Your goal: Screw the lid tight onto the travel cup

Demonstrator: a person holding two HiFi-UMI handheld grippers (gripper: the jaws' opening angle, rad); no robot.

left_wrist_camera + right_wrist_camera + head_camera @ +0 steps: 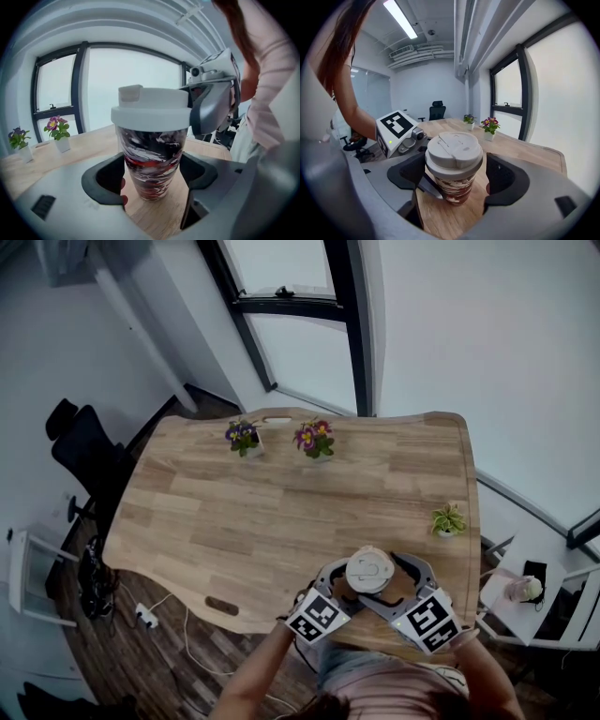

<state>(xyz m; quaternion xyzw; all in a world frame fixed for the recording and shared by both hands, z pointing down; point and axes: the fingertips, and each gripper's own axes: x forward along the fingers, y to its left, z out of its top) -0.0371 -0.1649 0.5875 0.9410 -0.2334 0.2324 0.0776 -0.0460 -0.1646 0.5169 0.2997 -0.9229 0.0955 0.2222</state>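
Head view: both forearms reached in low over the table's (281, 512) near edge, with the left gripper (336, 585) and right gripper (405, 582) flanking the travel cup (368, 573); bare wood stretched beyond. Left gripper view: its jaws clasped the travel cup's body. Right gripper view: its jaws stood spread around the lid (453, 150), a sliver clear.

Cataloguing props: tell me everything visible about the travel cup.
The travel cup stands upright on the wooden table near its front edge. Tapered body swirled red, black and white; white plastic-looking lid with a flip tab sits on top. Left gripper fingers hug the body; right gripper fingers flank the lid.
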